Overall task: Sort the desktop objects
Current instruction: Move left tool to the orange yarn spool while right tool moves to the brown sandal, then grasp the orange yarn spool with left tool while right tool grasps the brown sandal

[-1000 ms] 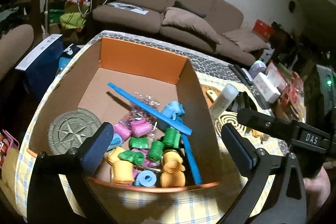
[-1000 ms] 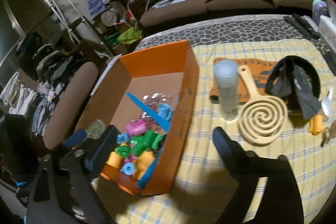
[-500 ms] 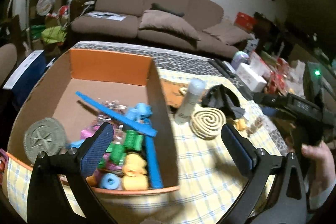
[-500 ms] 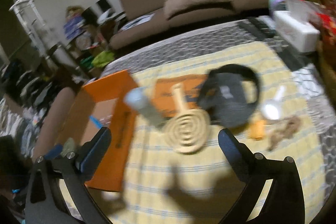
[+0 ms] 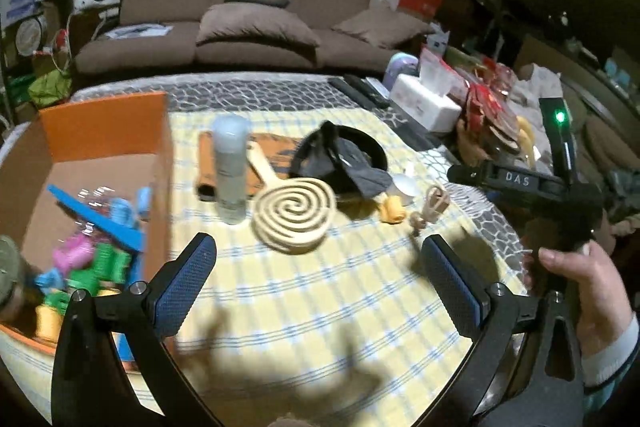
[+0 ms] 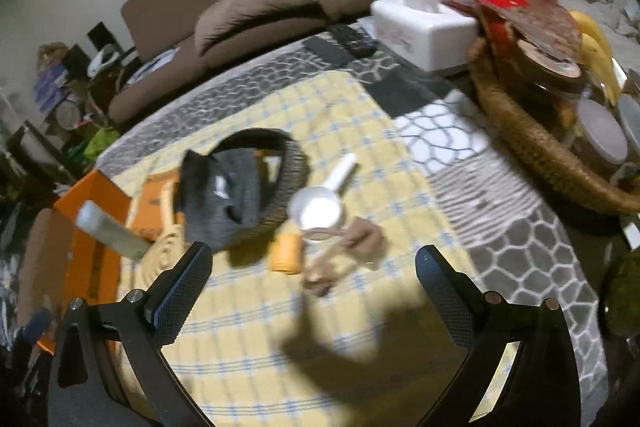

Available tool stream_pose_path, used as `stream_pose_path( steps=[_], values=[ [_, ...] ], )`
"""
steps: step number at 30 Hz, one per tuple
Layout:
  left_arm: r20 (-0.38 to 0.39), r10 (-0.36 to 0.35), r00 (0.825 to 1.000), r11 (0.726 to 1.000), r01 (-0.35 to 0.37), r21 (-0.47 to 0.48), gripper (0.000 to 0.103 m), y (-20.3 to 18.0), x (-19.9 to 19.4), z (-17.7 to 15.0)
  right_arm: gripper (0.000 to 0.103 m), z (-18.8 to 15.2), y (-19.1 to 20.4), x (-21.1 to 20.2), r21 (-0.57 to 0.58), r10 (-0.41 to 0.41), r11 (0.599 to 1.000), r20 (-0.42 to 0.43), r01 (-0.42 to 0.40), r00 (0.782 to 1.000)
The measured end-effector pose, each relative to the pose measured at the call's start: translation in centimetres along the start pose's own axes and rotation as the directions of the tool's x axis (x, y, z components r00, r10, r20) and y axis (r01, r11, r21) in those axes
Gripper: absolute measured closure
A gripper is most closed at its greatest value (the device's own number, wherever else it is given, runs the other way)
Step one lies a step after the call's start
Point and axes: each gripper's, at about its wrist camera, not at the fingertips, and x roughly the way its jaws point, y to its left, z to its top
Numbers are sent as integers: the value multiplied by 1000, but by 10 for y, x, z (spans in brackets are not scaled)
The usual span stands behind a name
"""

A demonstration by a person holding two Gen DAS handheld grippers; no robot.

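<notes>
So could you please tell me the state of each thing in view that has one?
Left tool: open, empty.
Right tool: open, empty.
Orange box: open, holding curlers.
White bottle: upright.
Spiral paddle: lying flat.
White scoop: empty.

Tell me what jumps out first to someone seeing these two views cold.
The orange cardboard box at the left edge of the yellow checked tablecloth grabs the eye, heaped with bright plastic curlers. Near the middle lies a pale spiral paddle beside an upright frosted bottle and a dark woven basket. Both the left gripper and right gripper hang open and empty above the cloth.
</notes>
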Motion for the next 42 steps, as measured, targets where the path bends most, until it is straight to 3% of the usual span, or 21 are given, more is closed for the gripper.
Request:
stream_pose_path(
  steps=[9, 20, 26, 32, 35, 41, 42],
  values=[
    [-91, 4, 996, 998, 3, 70, 0, -47, 71, -9, 0, -7, -20, 12, -28, -38, 999, -31, 37, 999],
    [-147, -6, 989, 998, 14, 54, 4, -66, 128, -15, 1, -1, -45, 37, 27, 19, 999, -52, -17, 998],
    [-170, 13, 985, 997, 0, 76, 25, -73, 150, -16, 4, 0, -37, 54, 8, 35, 999, -68, -35, 997],
    [-177, 12, 984, 997, 2, 80, 25, -81, 167, -15, 31, -4, -33, 81, -11, 7, 1000, -121, -8, 993],
    [-181, 15, 983, 997, -1, 79, 25, -84, 175, -13, 61, -4, -36, 86, -5, -5, 1000, -124, 5, 992],
    [-199, 9, 980, 997, 6, 77, 26, -93, 192, -9, 67, -2, -48, 80, 54, 40, 998, -108, -35, 993],
    [-205, 5, 979, 997, 12, 79, 32, -94, 194, -9, 67, -1, -49, 78, 58, 39, 998, -106, -33, 994]
  ],
)
